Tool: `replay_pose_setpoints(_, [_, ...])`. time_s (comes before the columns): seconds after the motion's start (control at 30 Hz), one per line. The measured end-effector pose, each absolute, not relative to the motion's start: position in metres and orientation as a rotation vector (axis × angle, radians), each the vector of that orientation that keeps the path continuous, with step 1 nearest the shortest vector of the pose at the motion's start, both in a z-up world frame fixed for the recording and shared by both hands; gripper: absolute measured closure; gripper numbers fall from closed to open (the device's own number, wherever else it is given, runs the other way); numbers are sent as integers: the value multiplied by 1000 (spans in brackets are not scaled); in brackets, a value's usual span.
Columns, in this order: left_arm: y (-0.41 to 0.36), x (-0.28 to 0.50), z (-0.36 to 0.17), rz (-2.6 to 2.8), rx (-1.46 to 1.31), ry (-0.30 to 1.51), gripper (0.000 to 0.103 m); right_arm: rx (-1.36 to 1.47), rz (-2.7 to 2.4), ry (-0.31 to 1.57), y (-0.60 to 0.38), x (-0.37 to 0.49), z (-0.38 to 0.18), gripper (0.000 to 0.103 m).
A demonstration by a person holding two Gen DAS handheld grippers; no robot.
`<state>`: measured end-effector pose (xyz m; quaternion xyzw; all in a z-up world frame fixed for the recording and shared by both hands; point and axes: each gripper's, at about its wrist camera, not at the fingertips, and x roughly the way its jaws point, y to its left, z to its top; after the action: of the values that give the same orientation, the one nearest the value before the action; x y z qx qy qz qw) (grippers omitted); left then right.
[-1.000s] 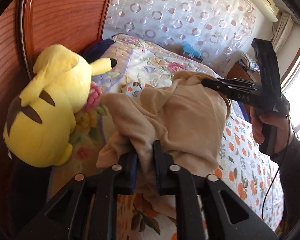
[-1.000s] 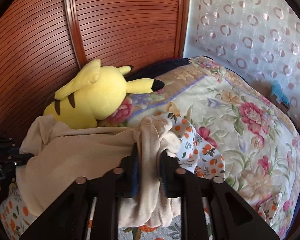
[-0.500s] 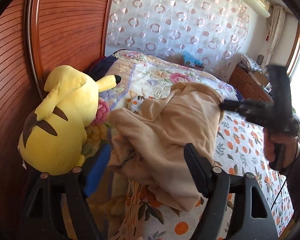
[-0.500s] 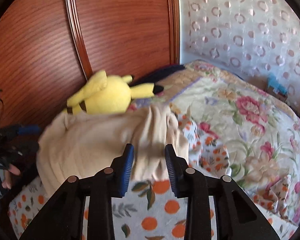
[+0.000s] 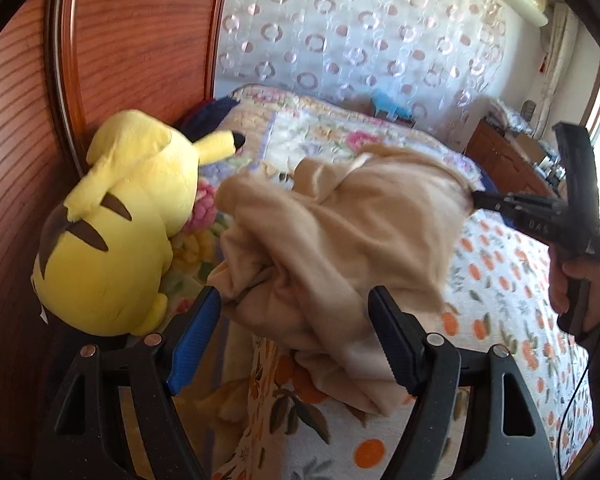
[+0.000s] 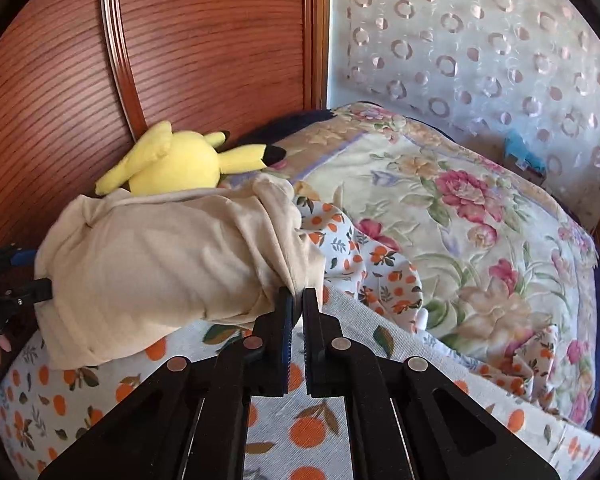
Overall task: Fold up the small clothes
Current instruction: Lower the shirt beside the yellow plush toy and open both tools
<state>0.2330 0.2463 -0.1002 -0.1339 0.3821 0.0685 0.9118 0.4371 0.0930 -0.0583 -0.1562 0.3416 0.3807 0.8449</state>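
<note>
Right gripper (image 6: pixel 298 300) jaws are pinching the beige garment (image 6: pixel 152 256) over the bed (image 6: pixel 440 216), left gripper (image 5: pixel 296 332) jaws gaping wide beside the yellow plush (image 5: pixel 128 220).

right gripper (image 6: pixel 299 300) clamped on beige garment (image 6: pixel 156 264) over orange-print sheet (image 6: pixel 312 436)

A beige garment (image 5: pixel 340 236) of soft, ribbed fabric is bunched and rumpled, not flat. It hangs lifted by one edge pinched between the closed jaws of the right gripper (image 6: pixel 298 300), sagging away to their left. Its lower folds droop between the wide-spread jaws of the left gripper (image 5: pixel 296 340), reaching the orange-print bedsheet (image 6: pixel 308 432) just ahead of them.
</note>
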Motion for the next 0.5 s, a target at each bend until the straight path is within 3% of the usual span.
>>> replay_pose_setpoints(0.17, [222,209,-67,156,-216,710,26,-270,787,646,49,395,-37,89])
replay_pose_setpoints(0.33, [183,186,-36,103,-172,645,26,-162,749,553,-17,330,-15,66])
replay_pose_setpoints(0.5, [131,159,-7,41,-132,573,26,-103,674,458,-84,257,-3,54])
